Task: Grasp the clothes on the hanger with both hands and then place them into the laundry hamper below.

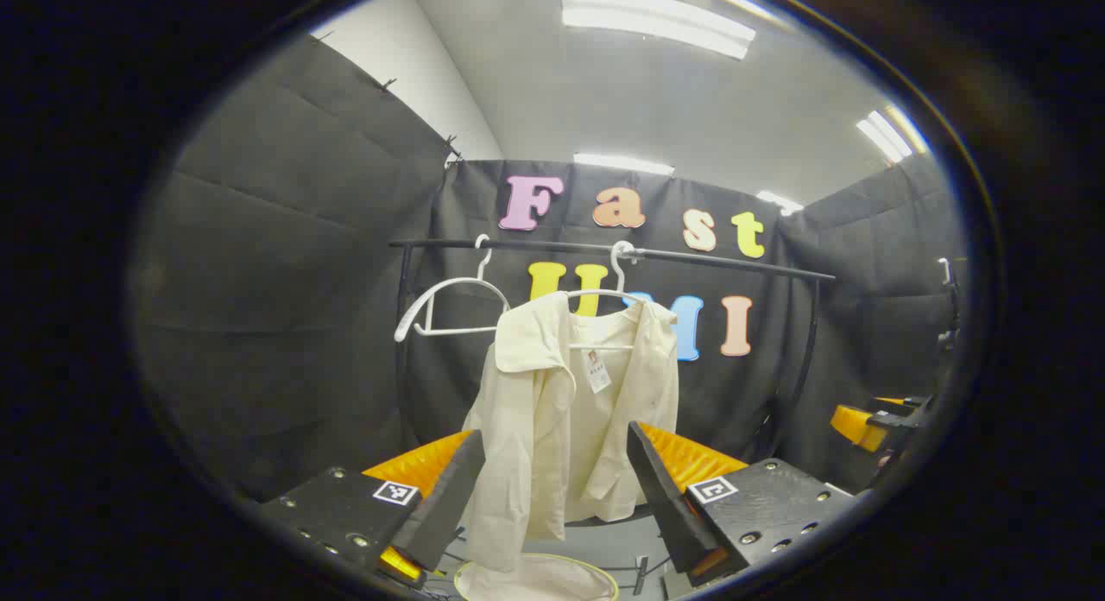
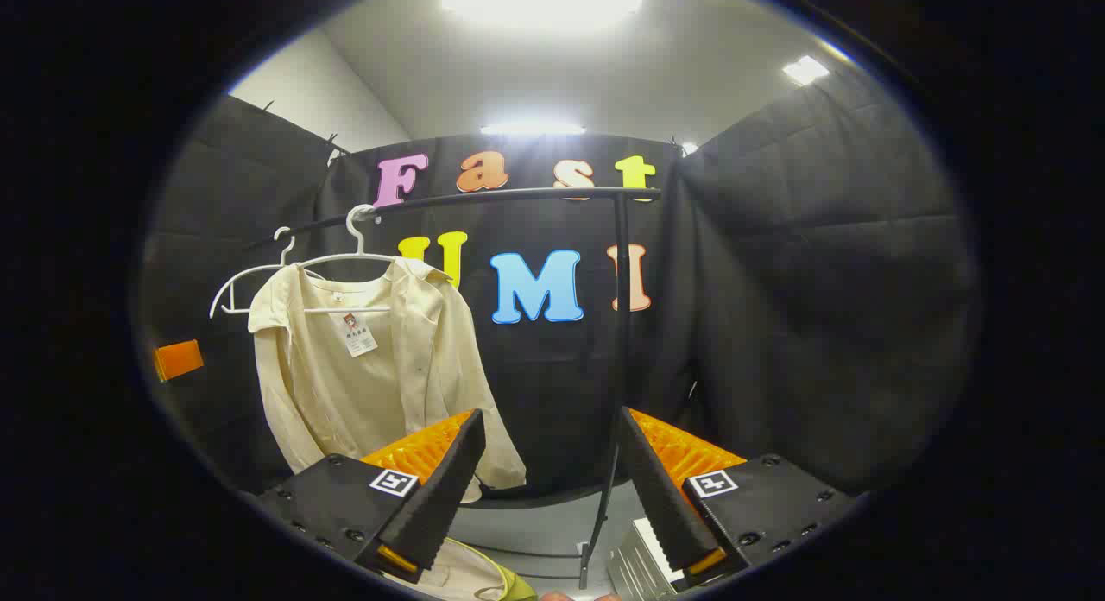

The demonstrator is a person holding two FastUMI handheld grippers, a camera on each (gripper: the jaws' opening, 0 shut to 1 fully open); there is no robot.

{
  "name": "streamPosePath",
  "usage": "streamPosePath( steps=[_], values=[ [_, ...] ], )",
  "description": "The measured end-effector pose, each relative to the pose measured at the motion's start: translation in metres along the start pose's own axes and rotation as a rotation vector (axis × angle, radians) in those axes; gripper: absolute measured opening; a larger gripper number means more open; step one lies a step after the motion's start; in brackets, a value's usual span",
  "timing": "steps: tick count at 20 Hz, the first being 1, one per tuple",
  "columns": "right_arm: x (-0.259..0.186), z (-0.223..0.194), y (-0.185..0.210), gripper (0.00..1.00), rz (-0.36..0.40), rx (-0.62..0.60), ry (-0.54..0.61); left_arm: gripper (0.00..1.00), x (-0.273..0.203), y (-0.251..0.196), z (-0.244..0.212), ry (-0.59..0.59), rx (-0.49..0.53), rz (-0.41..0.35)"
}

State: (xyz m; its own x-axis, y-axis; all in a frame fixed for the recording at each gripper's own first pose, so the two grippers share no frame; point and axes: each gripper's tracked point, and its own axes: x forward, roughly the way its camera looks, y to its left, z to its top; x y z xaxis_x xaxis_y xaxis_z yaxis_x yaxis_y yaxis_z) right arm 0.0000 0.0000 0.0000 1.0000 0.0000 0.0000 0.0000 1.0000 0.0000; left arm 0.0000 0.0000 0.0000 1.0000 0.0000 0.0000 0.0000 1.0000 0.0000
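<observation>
A cream shirt (image 1: pixel 535 385) hangs on a white hanger (image 1: pixel 617 264) from a black rail (image 1: pixel 734 262), straight ahead in the left gripper view. My left gripper (image 1: pixel 554 430) is open, short of the shirt, its fingers framing the shirt's lower half. Below, the pale hamper (image 1: pixel 483 584) shows its rim. In the right gripper view the shirt (image 2: pixel 371 368) hangs to the left, its hanger (image 2: pixel 350 230) on the rail (image 2: pixel 501 198). My right gripper (image 2: pixel 549 414) is open with nothing in it, facing the wall right of the shirt. The hamper (image 2: pixel 509 588) peeks in at the bottom.
An empty white hanger (image 1: pixel 449 307) hangs left of the shirt, and it appears again (image 2: pixel 246 290) in the right gripper view. The rack's upright post (image 2: pixel 621 342) stands just ahead of my right gripper. The other gripper (image 1: pixel 868 424) shows at the far right edge. Black cloth walls surround the rack.
</observation>
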Motion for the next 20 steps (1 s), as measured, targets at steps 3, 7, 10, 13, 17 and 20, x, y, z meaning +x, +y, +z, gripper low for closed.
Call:
streamPosePath(
  steps=[3,7,10,13,17,20],
  values=[
    [0.001,0.0,0.001,0.97,0.003,0.008,0.003,0.97,0.001,-0.003,-0.004,0.006,-0.003,-0.008],
    [-0.004,-0.006,0.0,0.97,0.005,0.016,0.014,0.97,-0.002,-0.002,-0.01,0.012,-0.005,-0.005],
    [-0.006,-0.013,0.0,0.97,0.008,0.021,0.033,0.97,-0.006,-0.002,-0.017,0.029,-0.014,-0.006],
    [-0.008,-0.017,-0.002,0.98,0.004,0.029,0.045,0.97,-0.008,-0.004,-0.018,0.036,-0.004,-0.01],
    [-0.01,-0.014,-0.007,0.98,-0.007,0.036,0.041,0.98,-0.006,-0.011,-0.018,0.029,0.005,-0.028],
    [-0.011,-0.013,-0.01,0.98,-0.011,0.044,0.043,0.98,-0.007,-0.016,-0.019,0.027,0.013,-0.037]
  ],
)
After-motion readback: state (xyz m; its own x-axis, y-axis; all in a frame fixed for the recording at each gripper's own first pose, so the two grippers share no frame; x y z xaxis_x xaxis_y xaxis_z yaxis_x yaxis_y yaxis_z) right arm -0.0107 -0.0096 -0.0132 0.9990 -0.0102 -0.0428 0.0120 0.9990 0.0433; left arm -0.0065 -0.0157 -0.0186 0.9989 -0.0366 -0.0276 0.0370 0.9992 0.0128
